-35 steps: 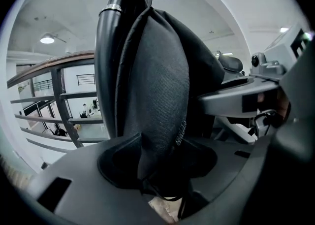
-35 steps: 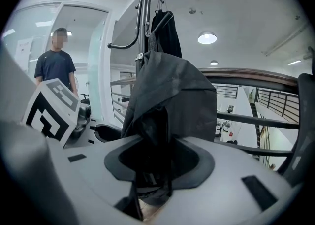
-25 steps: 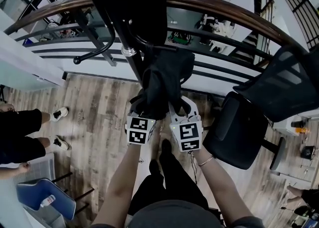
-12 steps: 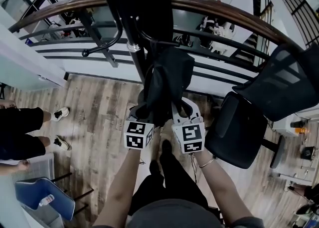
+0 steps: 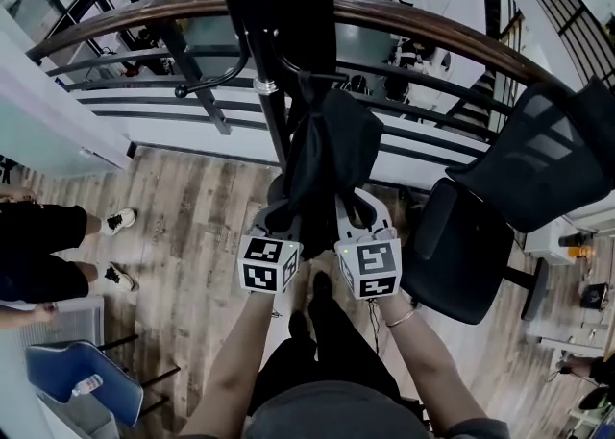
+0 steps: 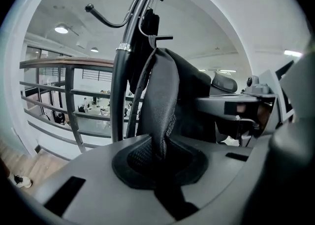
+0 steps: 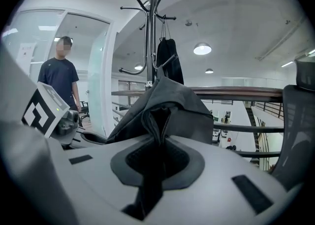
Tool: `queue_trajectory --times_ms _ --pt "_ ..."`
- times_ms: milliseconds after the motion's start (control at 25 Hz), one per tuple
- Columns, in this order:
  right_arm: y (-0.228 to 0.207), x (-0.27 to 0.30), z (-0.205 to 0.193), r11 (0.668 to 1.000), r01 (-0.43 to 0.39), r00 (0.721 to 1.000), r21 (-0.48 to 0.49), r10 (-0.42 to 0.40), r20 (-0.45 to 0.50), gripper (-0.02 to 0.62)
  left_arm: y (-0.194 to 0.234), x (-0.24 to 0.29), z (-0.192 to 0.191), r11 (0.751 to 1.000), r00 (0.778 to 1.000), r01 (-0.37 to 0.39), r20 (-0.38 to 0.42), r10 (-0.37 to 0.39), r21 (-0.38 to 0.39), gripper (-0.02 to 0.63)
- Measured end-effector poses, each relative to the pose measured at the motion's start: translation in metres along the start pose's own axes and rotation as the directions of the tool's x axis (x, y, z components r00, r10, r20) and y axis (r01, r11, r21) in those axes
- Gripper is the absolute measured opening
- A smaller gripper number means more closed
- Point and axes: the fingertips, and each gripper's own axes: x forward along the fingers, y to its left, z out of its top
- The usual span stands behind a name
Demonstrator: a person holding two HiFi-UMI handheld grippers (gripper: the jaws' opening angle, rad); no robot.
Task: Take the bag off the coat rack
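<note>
- Black fabric bag [image 5: 325,163] is hung by its strap on a low hook [image 5: 322,75] of the coat rack [image 5: 261,62], beside the pole and above the wood floor [image 5: 192,207].
- Left gripper [image 5: 280,223]: jaws are clamped shut on a fold at the bag's lower left; in the left gripper view the mesh fabric [image 6: 161,106] is pinched between the pads.
- Right gripper [image 5: 352,218]: jaws are closing, with a bunched fold of the bag [image 7: 160,108] between them and already pinched.
- Step judged: the grip is being secured before the lift-off.
- To be done well: the right grip should be finished first. Then the bag should be raised with both grippers together so the strap is slackened and cleared over the hook tip, then drawn away from the pole.
- A straight downward or outward pull should be avoided; the strap could catch and the rack could be tipped.
- Thin folds may slip, so the lift should be kept slow and level.
- Pose: both forearms are reached forward and upward, the grippers are held side by side and close together under the bag, jaws pointed up, marker cubes turned toward the head.
</note>
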Motion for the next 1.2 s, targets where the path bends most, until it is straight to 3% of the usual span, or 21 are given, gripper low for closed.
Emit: queue_trajectory --times_ms 560,840,1200 --pt "-0.003 -0.051 0.028 0.998 0.061 0.996 0.004 -0.062 0.064 0.029 -0.046 -0.023 0.026 0.998 0.996 0.064 0.066 -0.066 0.022 0.051" --pt "0.004 -0.09 0.052 0.993 0.114 0.984 0.002 -0.114 0.138 0.028 -0.074 -0.048 0.043 0.991 0.984 0.115 0.127 -0.122 0.062 0.051" --pt "0.013 -0.114 0.071 0.992 0.128 0.978 -0.008 -0.125 0.166 0.028 -0.092 -0.067 0.057 0.984 0.974 0.16 0.151 -0.171 0.08 0.049"
